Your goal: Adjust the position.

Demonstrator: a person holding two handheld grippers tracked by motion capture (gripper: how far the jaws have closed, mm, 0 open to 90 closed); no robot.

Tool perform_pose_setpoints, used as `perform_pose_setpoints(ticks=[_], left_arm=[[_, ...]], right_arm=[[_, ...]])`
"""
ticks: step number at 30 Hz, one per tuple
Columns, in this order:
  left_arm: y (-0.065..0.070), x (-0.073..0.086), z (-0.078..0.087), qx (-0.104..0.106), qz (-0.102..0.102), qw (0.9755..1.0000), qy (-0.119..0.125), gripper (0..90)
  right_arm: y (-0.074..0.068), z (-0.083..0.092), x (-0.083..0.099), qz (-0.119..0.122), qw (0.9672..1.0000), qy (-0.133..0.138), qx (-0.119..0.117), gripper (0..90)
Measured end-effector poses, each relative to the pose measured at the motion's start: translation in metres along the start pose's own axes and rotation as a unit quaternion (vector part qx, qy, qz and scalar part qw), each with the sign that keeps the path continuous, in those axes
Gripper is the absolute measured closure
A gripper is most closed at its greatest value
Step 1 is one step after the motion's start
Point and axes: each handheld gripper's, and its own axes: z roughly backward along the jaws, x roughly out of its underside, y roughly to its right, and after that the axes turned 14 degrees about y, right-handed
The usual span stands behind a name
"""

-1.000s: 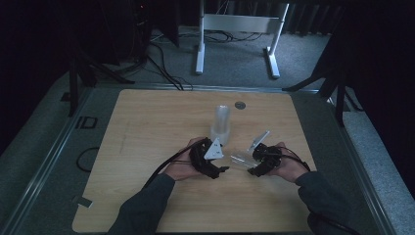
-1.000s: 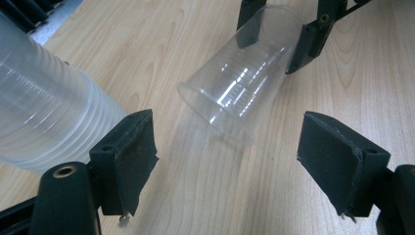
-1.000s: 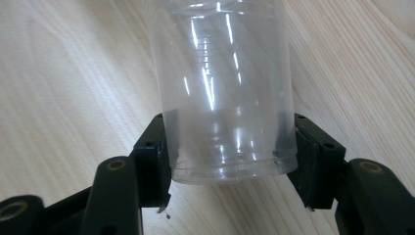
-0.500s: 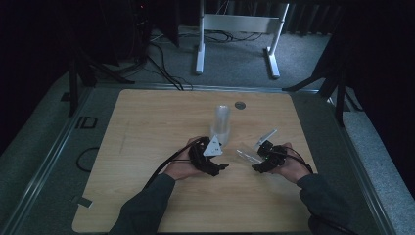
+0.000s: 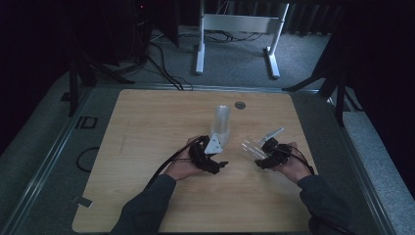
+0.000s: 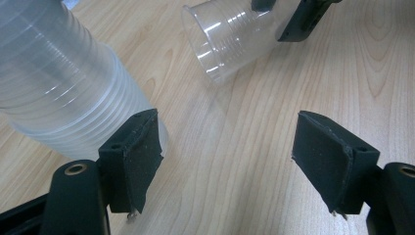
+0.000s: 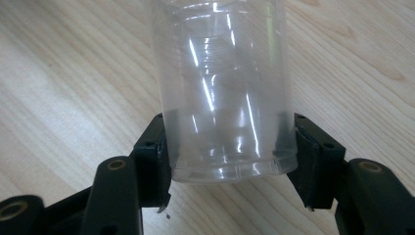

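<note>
Clear plastic marks the high view: a cup stack [image 5: 222, 122] stands mid-table [image 5: 147, 127], the left hand-held gripper [image 5: 215, 159] just beside its base, probably to steady it; a metal frame [image 5: 237, 24] stands beyond. Left gripper view: jaws wide, one pad [image 6: 139, 152] against the stack. Right gripper view: the right hand-held gripper [image 7: 227, 161] clamps one cup [image 7: 222, 73] near its base, apparently freed from the stack.

A light wooden table [image 5: 147, 147] with rounded corners carries the things. A stack of clear cups [image 5: 221, 125] stands upright on it a little toward 1 o'clock from the middle. A small grey disc [image 5: 239, 105] is set into the top near the far edge, at about 12 o'clock. The table stands on grey floor [image 5: 58, 161], where a black cable [image 5: 83, 159] loops at 9 o'clock.
</note>
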Motion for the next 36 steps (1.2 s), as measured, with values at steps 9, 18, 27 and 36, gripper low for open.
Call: perform_pose_setpoints(ticks=[9,18,27,36], left_arm=[[-0.002,-0.002,-0.001,-0.015,0.013,0.9998,-0.001,26.0],[-0.003,-0.003,-0.002,-0.019,0.019,0.9996,-0.001,26.0],[-0.003,-0.005,-0.005,-0.033,0.032,0.9989,-0.003,26.1],[-0.005,-0.005,-0.005,-0.033,0.044,0.9985,0.002,26.5]], right_arm=[[0.004,-0.002,0.004,-0.034,0.9988,0.018,0.030,41.7],[0.005,-0.006,0.008,-0.058,0.9955,0.030,0.068,41.7],[0.005,-0.007,0.010,-0.087,0.9886,0.053,0.111,41.8],[0.005,-0.003,0.011,-0.121,0.9802,0.087,0.131,41.8]])
